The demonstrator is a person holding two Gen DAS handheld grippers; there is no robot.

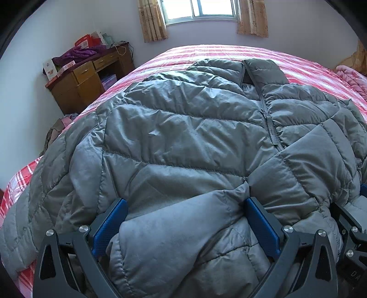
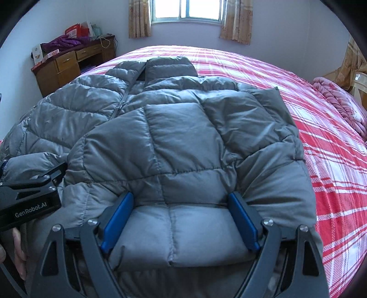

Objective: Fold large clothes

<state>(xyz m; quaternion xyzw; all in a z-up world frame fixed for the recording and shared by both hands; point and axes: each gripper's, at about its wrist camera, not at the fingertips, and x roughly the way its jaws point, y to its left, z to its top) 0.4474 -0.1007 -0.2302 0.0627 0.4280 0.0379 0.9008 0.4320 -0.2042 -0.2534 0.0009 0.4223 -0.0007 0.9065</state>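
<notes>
A grey puffer jacket (image 1: 183, 128) (image 2: 183, 137) lies front-up on the red plaid bed (image 2: 332, 172), collar toward the window and zipper partly done up. One sleeve is folded across its front. My left gripper (image 1: 185, 201) stands wide open at the near hem, with a puffy fold of the jacket bulging between its blue pads (image 1: 107, 229). My right gripper (image 2: 181, 194) is also wide open, and a quilted hem panel fills the gap between its pads (image 2: 243, 220). The two grippers sit side by side; the left gripper's body (image 2: 29, 197) shows beside the right one.
A wooden desk (image 1: 84, 84) piled with boxes and purple cloth stands at the far left by the wall. A pink quilt (image 2: 339, 100) is bunched at the bed's right edge. A window with curtains (image 2: 185, 11) is behind the bed. A hand (image 2: 18, 252) holds the left gripper.
</notes>
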